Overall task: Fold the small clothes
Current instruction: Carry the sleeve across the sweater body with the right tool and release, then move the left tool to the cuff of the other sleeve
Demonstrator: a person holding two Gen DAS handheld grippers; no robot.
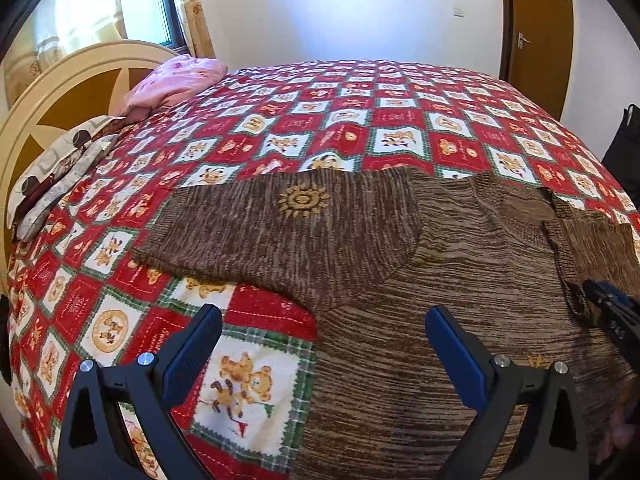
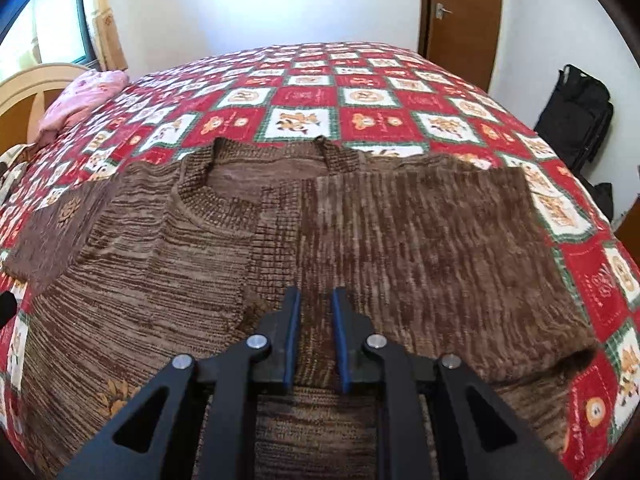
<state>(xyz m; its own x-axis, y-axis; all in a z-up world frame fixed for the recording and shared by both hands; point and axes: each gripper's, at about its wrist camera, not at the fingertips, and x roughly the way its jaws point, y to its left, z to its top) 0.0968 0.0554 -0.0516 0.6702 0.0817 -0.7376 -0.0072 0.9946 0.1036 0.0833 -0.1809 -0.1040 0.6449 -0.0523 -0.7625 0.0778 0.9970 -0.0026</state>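
Right gripper (image 2: 316, 304): narrowly parted above folded sleeve, gripping nothing. Left gripper (image 1: 324, 328): spread wide, empty. Brown sweater (image 2: 168, 248): flat on quilted bed (image 2: 360, 92), right sleeve folded inward, left outstretched. Risk: pad snagging loose knit, dragging fold askew.

We see a brown sweater (image 1: 400, 264) knitted in streaks of dark and light brown, with a mustard-yellow sun motif (image 1: 303, 200) on one sleeve. Under it lies a bedspread (image 1: 280, 128) chequered in red and white squares, the white ones edged in green plaid and printed with tan teddy bears. A pink cloth (image 1: 176, 80) with darker pink blotches sits by a cream and ochre headboard (image 1: 60, 92). Both tools are black with blue pads: the left tool (image 1: 320, 344) and the right tool (image 2: 316, 320). We note a white wall (image 2: 260, 8), a brown door (image 2: 464, 20) and a black bag (image 2: 576, 116).
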